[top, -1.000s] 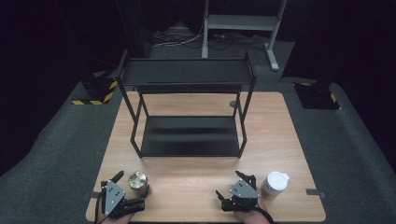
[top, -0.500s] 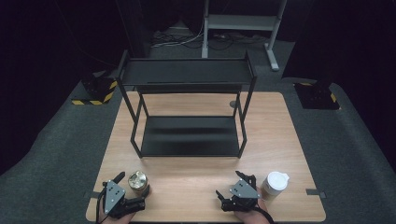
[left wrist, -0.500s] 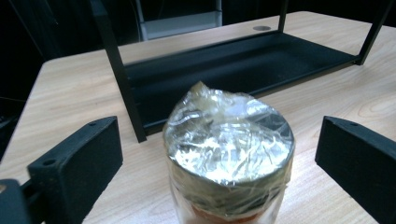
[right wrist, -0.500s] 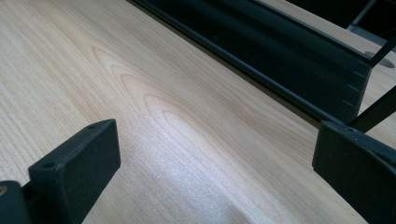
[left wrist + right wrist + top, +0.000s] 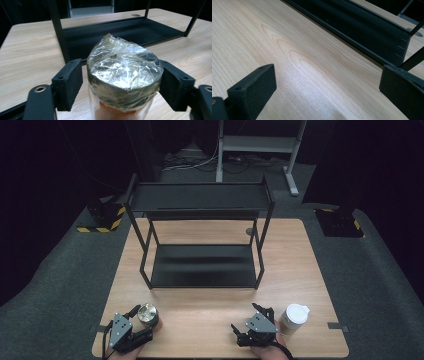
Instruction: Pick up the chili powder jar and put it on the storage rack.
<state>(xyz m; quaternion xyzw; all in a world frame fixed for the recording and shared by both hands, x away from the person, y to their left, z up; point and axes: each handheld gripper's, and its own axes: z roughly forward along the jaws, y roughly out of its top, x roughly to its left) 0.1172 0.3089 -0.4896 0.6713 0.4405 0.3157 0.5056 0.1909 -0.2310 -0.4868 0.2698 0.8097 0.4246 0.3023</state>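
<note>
At the near left edge of the table [image 5: 210, 320] we note the left gripper [image 5: 140, 318], its jaws just now closing around a film-wrapped jar [image 5: 123, 82]. In the left gripper view the right pad meets the jar's side; the left pad stands just beside it, and we cannot tell if it touches. The jar stands upright, long axis vertical, wrapped top pointing up. Near right, the right gripper [image 5: 260, 312] rests with jaws spread, nothing between them, a white-lidded cup [image 5: 295, 317] just beside it. Farther back we see the black two-tier rack [image 5: 200, 240].
</note>
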